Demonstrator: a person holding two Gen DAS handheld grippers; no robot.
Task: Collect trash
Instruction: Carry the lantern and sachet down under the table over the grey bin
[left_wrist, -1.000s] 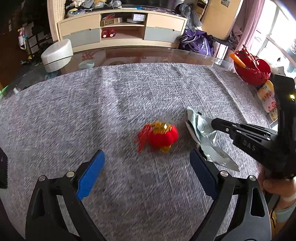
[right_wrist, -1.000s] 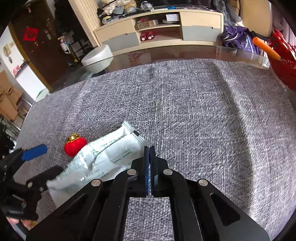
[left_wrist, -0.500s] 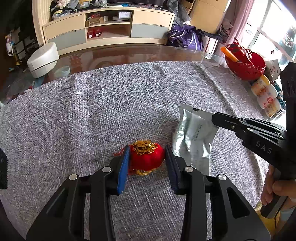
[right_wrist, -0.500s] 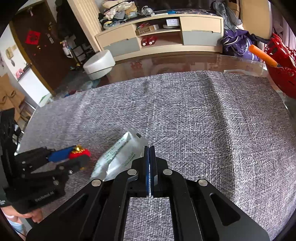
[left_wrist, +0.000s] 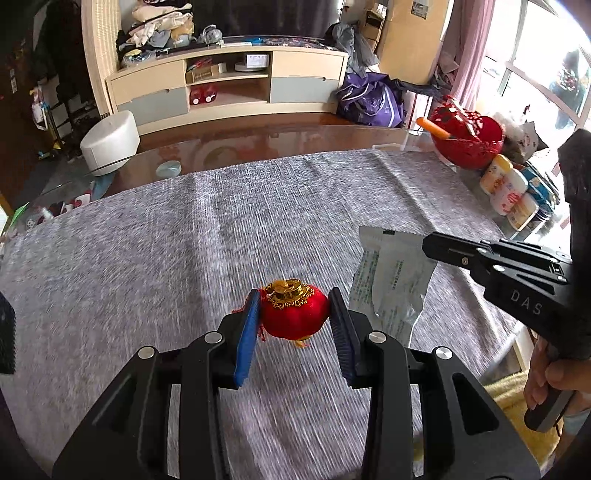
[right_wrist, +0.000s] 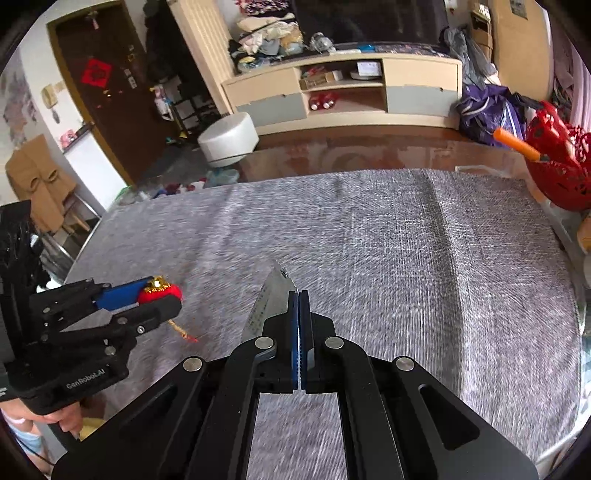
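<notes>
My left gripper (left_wrist: 293, 301) is shut on a small red lantern ornament (left_wrist: 294, 314) with a gold cap, held above the grey tablecloth (left_wrist: 184, 240). It also shows in the right wrist view (right_wrist: 160, 293), with its tassel hanging below. My right gripper (right_wrist: 299, 295) is shut on a silver-white plastic wrapper (right_wrist: 267, 306), which hangs lifted off the cloth. In the left wrist view the wrapper (left_wrist: 391, 284) hangs from the right gripper (left_wrist: 428, 245) just right of the lantern.
A red bowl (left_wrist: 467, 144) with an orange-handled tool and several small bottles (left_wrist: 511, 192) stand at the table's right edge. Bare glass tabletop (left_wrist: 258, 142) lies beyond the cloth. A white stool (left_wrist: 109, 142) and a TV cabinet stand behind the table.
My left gripper closed on the red lantern and lifted it. My right gripper raised the wrapper off the cloth, so it now hangs edge-on.
</notes>
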